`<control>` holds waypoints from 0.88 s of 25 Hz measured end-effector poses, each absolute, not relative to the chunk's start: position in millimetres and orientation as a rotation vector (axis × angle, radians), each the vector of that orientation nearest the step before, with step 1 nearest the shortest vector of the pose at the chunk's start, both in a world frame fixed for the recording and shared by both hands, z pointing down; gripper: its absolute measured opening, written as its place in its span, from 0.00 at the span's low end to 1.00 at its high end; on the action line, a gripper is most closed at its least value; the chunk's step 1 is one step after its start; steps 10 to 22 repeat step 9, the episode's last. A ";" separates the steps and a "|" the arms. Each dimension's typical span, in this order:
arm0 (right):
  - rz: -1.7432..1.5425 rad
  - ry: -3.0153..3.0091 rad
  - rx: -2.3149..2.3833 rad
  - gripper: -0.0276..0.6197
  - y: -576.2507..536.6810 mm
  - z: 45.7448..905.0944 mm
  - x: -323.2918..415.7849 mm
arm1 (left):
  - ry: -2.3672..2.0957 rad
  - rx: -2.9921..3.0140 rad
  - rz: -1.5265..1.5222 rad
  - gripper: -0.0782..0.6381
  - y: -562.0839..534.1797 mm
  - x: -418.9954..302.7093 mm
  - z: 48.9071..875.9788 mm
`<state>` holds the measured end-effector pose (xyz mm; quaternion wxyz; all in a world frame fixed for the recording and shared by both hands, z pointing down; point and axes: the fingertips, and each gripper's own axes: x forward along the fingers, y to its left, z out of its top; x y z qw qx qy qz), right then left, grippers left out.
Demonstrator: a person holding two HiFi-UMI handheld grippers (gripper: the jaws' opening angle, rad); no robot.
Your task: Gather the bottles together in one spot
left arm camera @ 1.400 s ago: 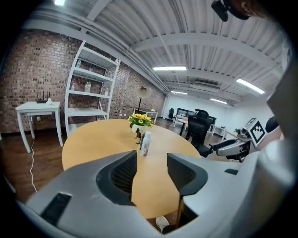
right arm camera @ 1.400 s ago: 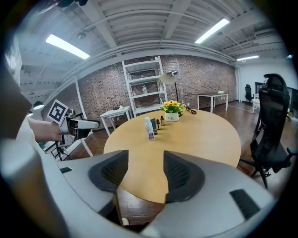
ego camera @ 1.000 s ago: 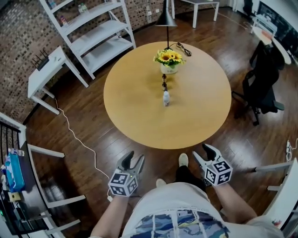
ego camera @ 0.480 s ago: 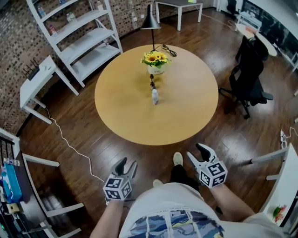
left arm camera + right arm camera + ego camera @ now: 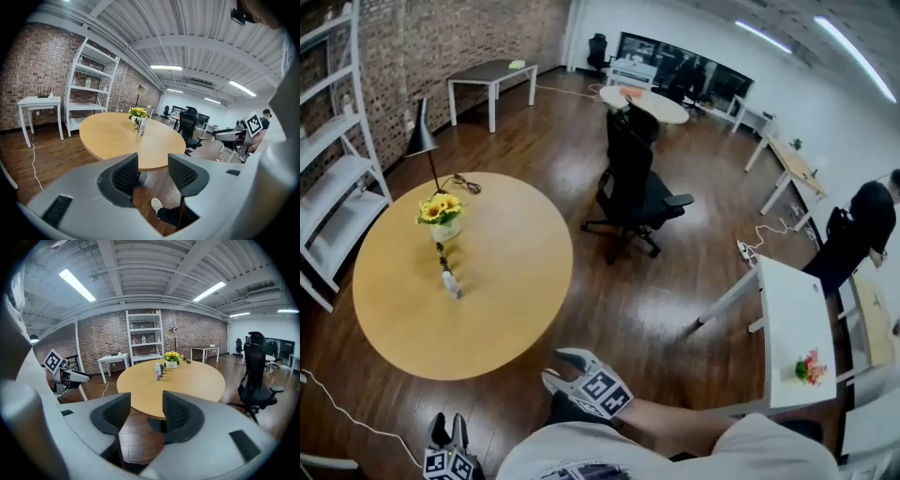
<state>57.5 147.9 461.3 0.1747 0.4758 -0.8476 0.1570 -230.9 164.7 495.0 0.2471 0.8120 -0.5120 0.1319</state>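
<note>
On the round wooden table (image 5: 506, 281) a white bottle (image 5: 450, 284) stands just in front of a small dark bottle (image 5: 442, 255), close together near a sunflower pot (image 5: 442, 214). The left gripper view shows the white bottle (image 5: 141, 127) and the dark bottle (image 5: 136, 124) far off. The same white bottle (image 5: 158, 370) is also distant in the right gripper view. My left gripper (image 5: 448, 427) is low at the frame's bottom edge and short of the table, open and empty (image 5: 153, 171). My right gripper (image 5: 555, 367) hangs off the table's near right side, open with nothing between its jaws (image 5: 146, 411).
A black floor lamp (image 5: 420, 141) stands behind the flowers. A black office chair (image 5: 633, 187) is to the table's right, and a white desk (image 5: 792, 328) is further right. A white shelf unit (image 5: 328, 187) lines the brick wall at left. A cable lies on the wooden floor.
The head view has swung right, so the table now sits at the left. Both grippers stay low and off the table; the left one has dropped to the bottom edge.
</note>
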 end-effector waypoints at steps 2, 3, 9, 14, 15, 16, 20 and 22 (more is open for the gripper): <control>0.425 -2.386 1.363 0.41 152.8 459.5 74.6 | -1.376 2.239 0.349 0.39 156.8 -215.2 495.9; 0.414 -2.381 1.370 0.41 155.3 460.1 81.4 | -1.366 2.253 0.351 0.39 154.8 -208.5 496.8; 0.432 -2.302 1.454 0.41 170.1 461.9 118.3 | -1.228 2.342 0.376 0.39 139.5 -154.0 504.4; 0.432 -2.302 1.454 0.41 170.1 461.9 118.3 | -1.228 2.342 0.376 0.39 139.5 -154.0 504.4; 0.432 -2.302 1.454 0.41 170.1 461.9 118.3 | -1.228 2.342 0.376 0.39 139.5 -154.0 504.4; 0.432 -2.302 1.454 0.41 170.1 461.9 118.3 | -1.228 2.342 0.376 0.39 139.5 -154.0 504.4; 0.432 -2.302 1.454 0.41 170.1 461.9 118.3 | -1.228 2.342 0.376 0.39 139.5 -154.0 504.4; 0.432 -2.302 1.454 0.41 170.1 461.9 118.3 | -1.228 2.342 0.376 0.39 139.5 -154.0 504.4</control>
